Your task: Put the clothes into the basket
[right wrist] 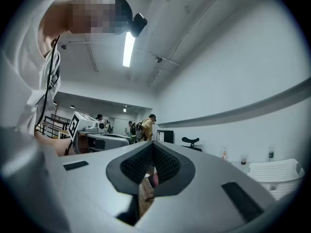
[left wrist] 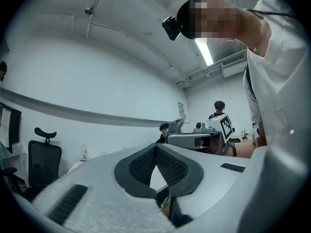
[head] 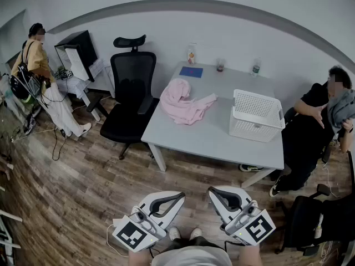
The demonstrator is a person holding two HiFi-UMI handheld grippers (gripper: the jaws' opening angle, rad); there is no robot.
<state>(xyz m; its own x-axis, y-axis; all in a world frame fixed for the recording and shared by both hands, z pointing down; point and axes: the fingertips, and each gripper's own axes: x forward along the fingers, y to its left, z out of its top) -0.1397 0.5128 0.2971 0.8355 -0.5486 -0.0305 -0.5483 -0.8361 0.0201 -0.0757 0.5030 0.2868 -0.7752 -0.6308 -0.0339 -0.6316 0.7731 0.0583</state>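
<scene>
A pink garment [head: 186, 102] lies crumpled on the left half of the grey table [head: 205, 137]. The white slatted basket [head: 255, 115] stands on the table's right half and is empty as far as I can see. Both grippers are low, near my body, well short of the table. My left gripper [head: 178, 196] is shut with nothing in it; its pads [left wrist: 167, 165] meet in the left gripper view. My right gripper [head: 214, 192] is shut and empty too, its pads [right wrist: 165, 161] pressed together. The basket [right wrist: 273, 173] shows at the right edge of the right gripper view.
A black office chair [head: 132, 93] stands at the table's left side. One person [head: 313, 129] sits close to the table's right end, another [head: 41, 73] stands far left by a desk. A blue card [head: 191, 71], bottles and a cup [head: 221, 65] line the far edge.
</scene>
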